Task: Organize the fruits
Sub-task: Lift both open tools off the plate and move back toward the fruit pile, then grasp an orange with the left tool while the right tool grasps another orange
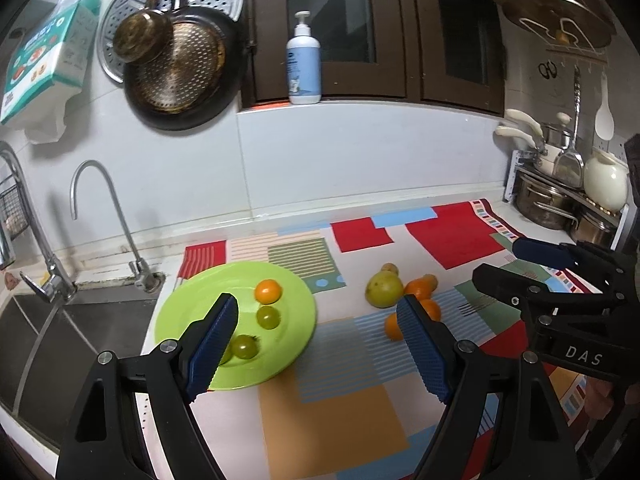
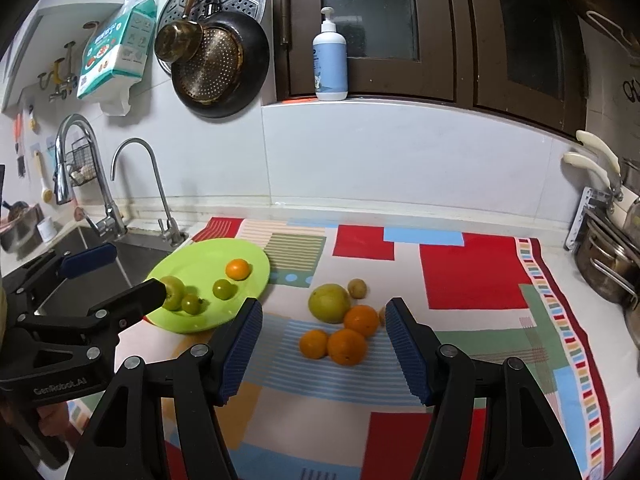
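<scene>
A green plate [image 1: 192, 300] [image 2: 192, 256] lies on the patterned cloth beside the sink. It holds a small orange [image 1: 268, 291] [image 2: 238, 269] and three green tomatoes [image 1: 268, 317] [image 2: 223, 289]. Right of it on the cloth sits a cluster: a large green fruit [image 1: 383, 289] [image 2: 329, 303], three oranges [image 2: 347, 346] [image 1: 418, 288] and a small brown fruit [image 2: 357, 288]. My left gripper [image 1: 320, 344] is open and empty, above the plate's right edge. My right gripper [image 2: 320, 344] is open and empty, just in front of the oranges.
A sink [image 1: 48, 340] with two taps [image 1: 100, 208] lies left of the plate. Pots [image 1: 548, 200] stand on a rack at the right. A soap bottle [image 1: 304, 60] stands on the sill. Pans [image 1: 176, 64] hang on the wall.
</scene>
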The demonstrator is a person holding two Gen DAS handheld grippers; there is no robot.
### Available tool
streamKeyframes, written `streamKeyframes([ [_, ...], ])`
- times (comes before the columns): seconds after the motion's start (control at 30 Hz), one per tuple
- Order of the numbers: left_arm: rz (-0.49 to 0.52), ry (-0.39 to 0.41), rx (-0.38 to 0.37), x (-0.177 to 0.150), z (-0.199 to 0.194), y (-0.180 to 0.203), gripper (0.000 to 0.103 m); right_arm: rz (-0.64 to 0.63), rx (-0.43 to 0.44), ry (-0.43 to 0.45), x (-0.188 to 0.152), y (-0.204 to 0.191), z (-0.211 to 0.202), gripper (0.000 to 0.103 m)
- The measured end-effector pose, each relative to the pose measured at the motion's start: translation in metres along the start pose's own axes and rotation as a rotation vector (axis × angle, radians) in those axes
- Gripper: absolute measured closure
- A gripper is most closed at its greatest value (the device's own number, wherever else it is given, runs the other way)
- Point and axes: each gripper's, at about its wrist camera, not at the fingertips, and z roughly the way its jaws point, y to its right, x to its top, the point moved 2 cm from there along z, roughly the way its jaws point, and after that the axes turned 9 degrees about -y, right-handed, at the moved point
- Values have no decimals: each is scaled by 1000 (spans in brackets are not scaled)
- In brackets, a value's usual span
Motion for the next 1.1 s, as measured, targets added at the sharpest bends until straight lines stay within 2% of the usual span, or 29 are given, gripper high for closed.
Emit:
streamKeyframes([
  [0.4, 129, -11, -48, 4, 28, 32, 22, -56, 20, -47, -4, 24, 19, 38],
  [0.63, 254, -49, -104, 1, 55, 45, 22, -86, 42, -96, -8, 29, 43, 38],
  [0.77, 312, -81, -137, -5, 72, 46, 26, -107, 48, -152, -13, 28, 62, 38],
  [1.1, 362, -177, -247, -16, 117, 52, 39, -151, 63, -251, -27, 27, 103, 39],
])
